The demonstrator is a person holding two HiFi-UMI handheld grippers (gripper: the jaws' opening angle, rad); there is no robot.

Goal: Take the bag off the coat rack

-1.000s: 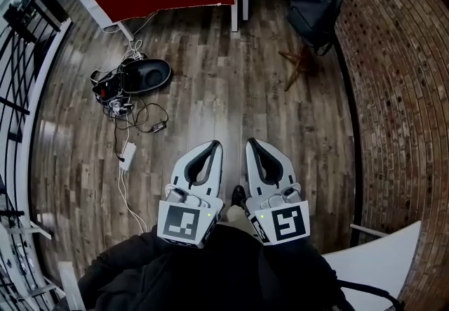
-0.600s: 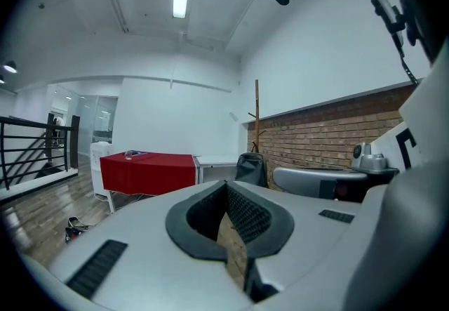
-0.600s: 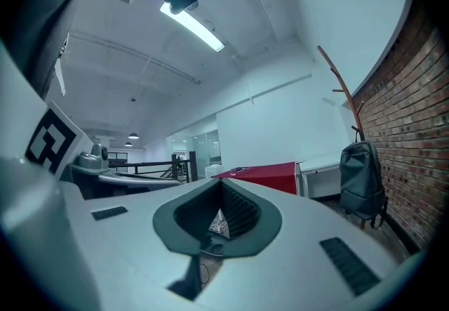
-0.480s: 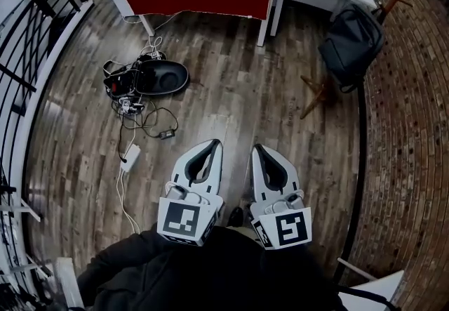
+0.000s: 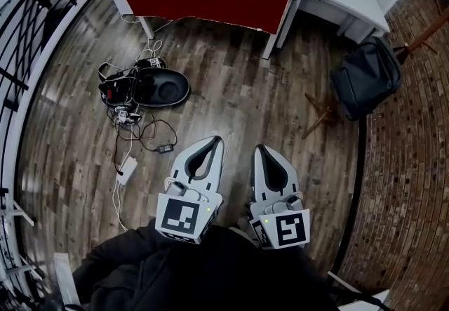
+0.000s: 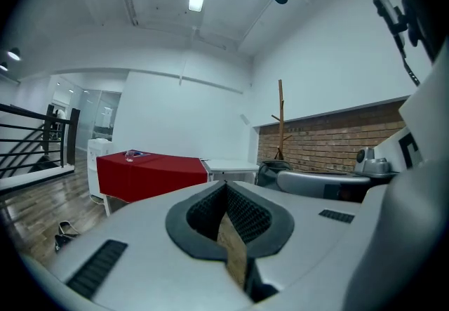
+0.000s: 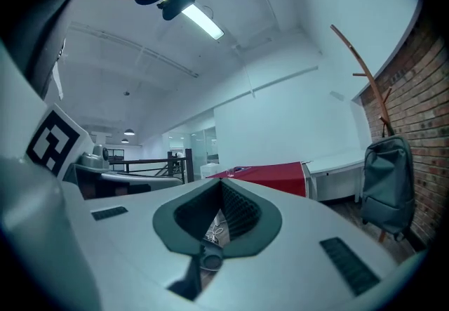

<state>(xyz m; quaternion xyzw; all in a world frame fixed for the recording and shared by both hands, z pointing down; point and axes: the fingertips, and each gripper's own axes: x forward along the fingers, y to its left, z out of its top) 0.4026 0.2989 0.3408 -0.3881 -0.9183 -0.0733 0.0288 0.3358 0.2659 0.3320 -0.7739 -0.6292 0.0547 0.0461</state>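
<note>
Two moves lie ahead, I judge: close on the coat rack (image 5: 426, 36), where the bag (image 5: 366, 78) hangs well ahead and rightward, then part the left gripper (image 5: 212, 142) and right gripper (image 5: 259, 150), both closed, empty.

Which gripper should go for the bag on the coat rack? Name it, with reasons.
Right. The bag hangs on the coat rack at the head view's right, nearer the right gripper than the left gripper. Both are shut and empty, so it would need to open first.

Dark bag (image 5: 366, 78) hangs on wooden coat rack (image 6: 280, 120).
</note>
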